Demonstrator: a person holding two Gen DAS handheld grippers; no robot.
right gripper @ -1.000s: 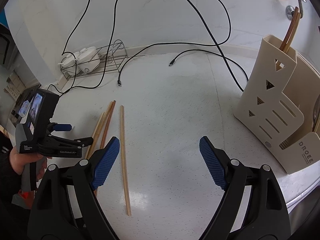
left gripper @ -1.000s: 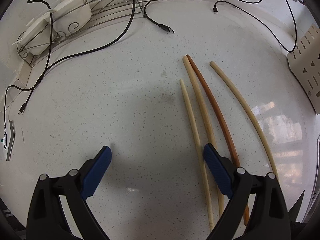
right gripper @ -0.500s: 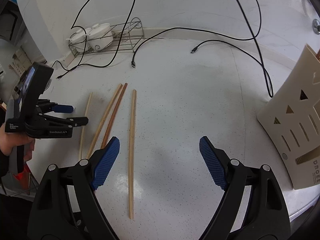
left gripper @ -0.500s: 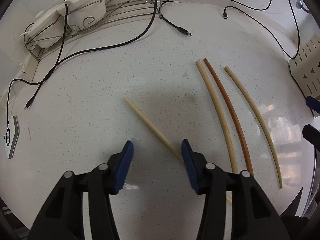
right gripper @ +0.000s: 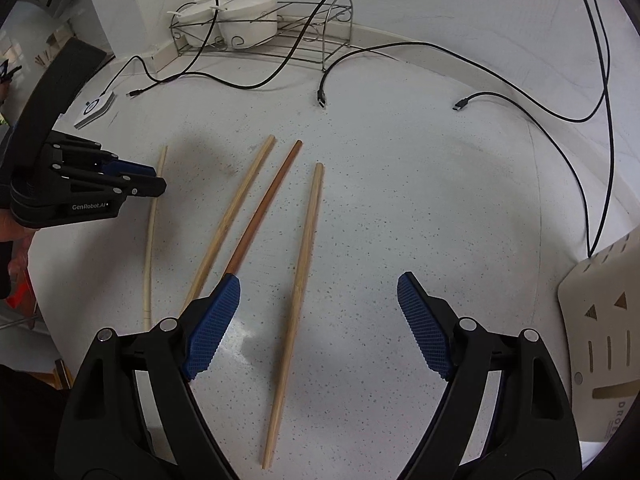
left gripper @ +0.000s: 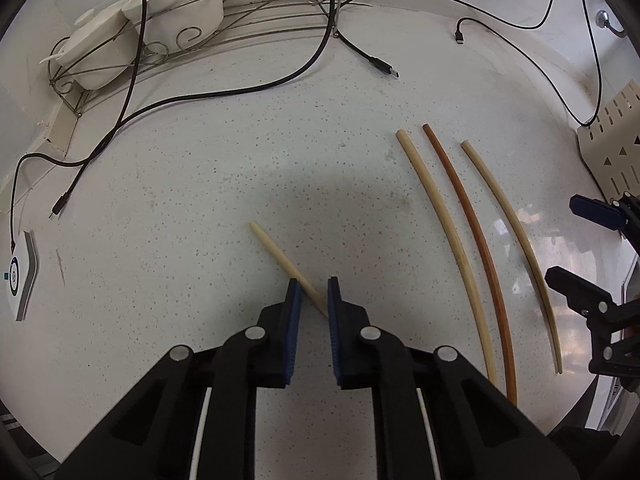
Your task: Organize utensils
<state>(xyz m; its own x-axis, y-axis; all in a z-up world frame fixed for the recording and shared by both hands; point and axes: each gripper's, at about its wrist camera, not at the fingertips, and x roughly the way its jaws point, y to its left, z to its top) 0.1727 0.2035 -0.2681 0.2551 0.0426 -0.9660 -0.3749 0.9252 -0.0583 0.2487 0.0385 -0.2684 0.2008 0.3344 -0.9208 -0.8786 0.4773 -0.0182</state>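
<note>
The left gripper (left gripper: 311, 300) has just closed on a pale chopstick (left gripper: 280, 258) at lower centre; the right gripper (right gripper: 318, 308) hangs open over the bench (right gripper: 400, 208).

The left claw (left gripper: 311, 294) has just been closing and points steeply down, while the right claw (right gripper: 318, 300) gapes wide.

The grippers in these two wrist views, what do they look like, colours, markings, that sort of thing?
Both are black plastic with angular linkage arms joined by round silver pivot pins. The right gripper carries blue pads with a fine ribbed texture. The left gripper has the same blue pads, and two thin white strips run along its body. Seen side-on from the right wrist view, its body bears white "GenRobot.AI" lettering.
</note>
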